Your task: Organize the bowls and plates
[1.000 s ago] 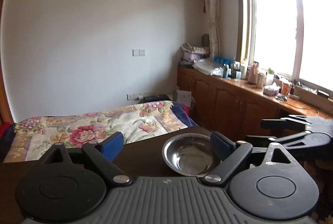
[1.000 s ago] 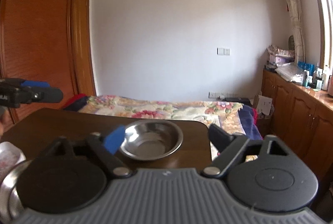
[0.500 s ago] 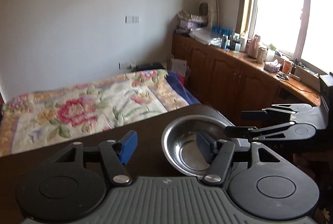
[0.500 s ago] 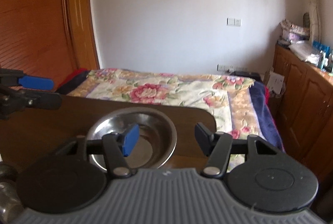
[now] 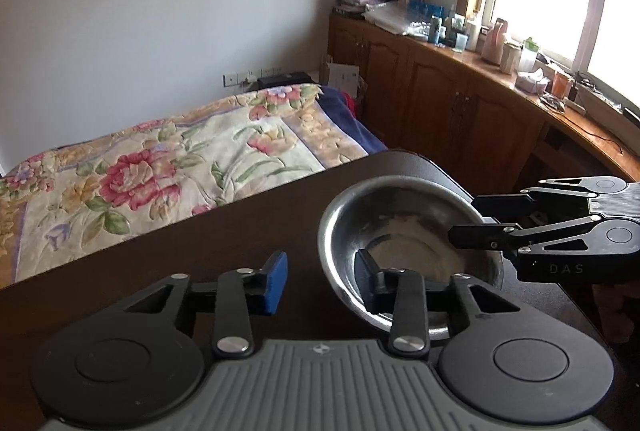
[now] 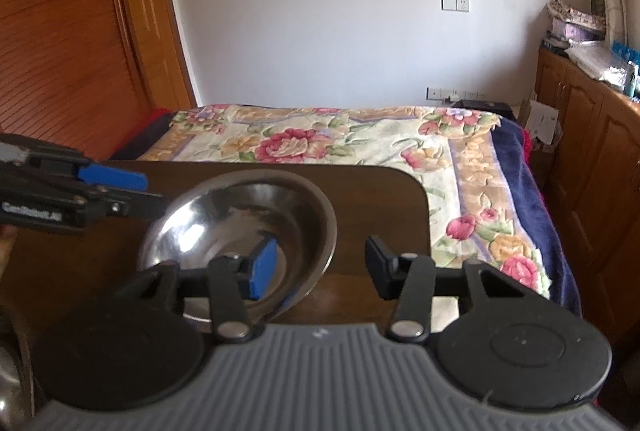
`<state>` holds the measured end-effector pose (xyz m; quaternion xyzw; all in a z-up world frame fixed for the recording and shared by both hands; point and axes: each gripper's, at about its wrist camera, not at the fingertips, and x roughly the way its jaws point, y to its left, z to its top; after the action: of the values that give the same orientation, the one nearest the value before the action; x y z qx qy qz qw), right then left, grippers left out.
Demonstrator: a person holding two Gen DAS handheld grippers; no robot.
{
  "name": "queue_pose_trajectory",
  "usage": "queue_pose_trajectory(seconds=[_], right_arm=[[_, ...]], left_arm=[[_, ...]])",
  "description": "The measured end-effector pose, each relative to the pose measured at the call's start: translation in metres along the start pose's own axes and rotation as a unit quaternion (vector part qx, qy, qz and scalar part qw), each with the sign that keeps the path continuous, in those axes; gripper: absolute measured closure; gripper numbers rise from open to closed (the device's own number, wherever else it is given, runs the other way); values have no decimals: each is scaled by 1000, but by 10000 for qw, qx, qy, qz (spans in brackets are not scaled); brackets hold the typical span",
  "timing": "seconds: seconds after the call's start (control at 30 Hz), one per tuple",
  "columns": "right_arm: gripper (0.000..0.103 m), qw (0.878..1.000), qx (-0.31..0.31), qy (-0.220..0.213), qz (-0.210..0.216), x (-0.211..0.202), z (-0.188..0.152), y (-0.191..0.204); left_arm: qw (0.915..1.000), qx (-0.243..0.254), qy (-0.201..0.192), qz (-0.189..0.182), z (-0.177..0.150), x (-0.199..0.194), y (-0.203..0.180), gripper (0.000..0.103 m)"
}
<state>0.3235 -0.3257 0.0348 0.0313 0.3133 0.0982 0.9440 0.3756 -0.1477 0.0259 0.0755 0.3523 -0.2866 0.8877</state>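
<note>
A steel bowl [image 5: 408, 231] is seen near the rounded corner of the dark surface [image 5: 200, 251], with nothing visible inside it. Its rim is straddled by the left gripper [image 5: 320, 275] and the right gripper [image 6: 316, 267], each with one finger inside the bowl; both pairs of jaws are held wide apart. A floral bed [image 6: 340, 143] lies beyond the bowl.
</note>
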Motion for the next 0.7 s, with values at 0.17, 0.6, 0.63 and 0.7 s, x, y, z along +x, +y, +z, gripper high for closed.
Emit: queue_pose_trajectory(seconds=[0.17,0.6,0.63,0.7], right_arm=[[61,9998,115,105,130,3,-1,-2],[84,9998,150,62,126,0,-5,4],[85,9998,155,28,117,-2,-5,4],[87,9997,183,-34,130,-5,-4,5]], left_arm=[[9999,35,129,-66,-1,7,-3,40],[9998,189,-4,-21,-5,-6,-9,59],[9998,181,-47,-8,-5,-10,-10,59],[9997,173,-148,-1,-5,-18,-10,59]])
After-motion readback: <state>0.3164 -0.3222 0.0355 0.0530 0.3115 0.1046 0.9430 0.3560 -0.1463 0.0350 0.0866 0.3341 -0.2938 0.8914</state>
